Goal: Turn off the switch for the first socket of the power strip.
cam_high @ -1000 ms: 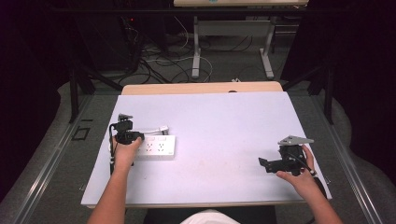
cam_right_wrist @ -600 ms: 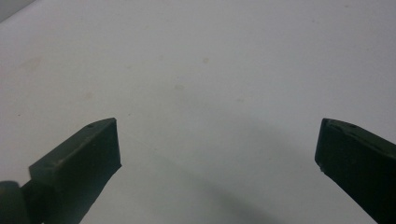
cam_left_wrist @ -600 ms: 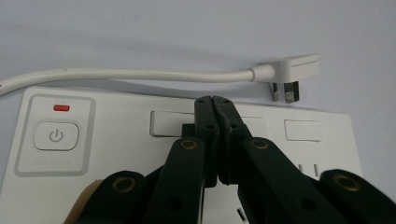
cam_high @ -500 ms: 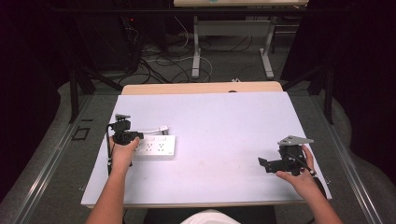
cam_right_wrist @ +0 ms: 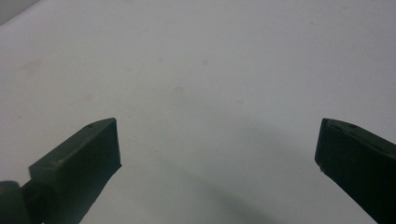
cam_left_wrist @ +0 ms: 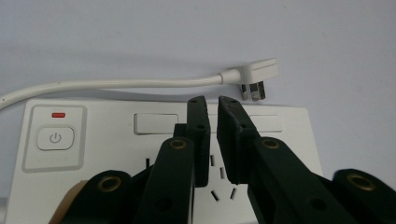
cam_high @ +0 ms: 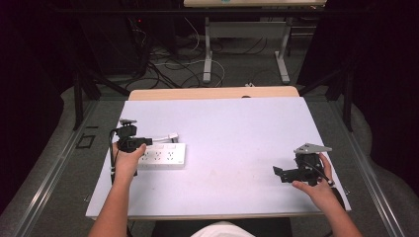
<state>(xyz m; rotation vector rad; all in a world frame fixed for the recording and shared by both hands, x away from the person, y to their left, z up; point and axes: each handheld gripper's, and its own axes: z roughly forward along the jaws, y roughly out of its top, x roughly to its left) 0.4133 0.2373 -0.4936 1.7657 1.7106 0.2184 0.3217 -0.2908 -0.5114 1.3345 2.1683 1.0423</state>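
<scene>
- The left tool (cam_left_wrist: 212, 103) hovers over the white plastic power strip (cam_high: 163, 156); its jaws have just been opening slightly to a narrow gap with nothing between them
- I judge a press or grip there just ended
- The strip lies flat at the pale bench's (cam_high: 237, 133) left, its red lamp (cam_left_wrist: 58, 114) lit, its white plug (cam_left_wrist: 256, 74) unplugged beside it
- The right tool (cam_high: 284, 174) rests wide, empty

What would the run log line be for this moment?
left gripper: over power strip, jaws just opening, narrow gap, nothing between | plug: unplugged, lying beyond strip | right gripper: open, empty, above table
</scene>
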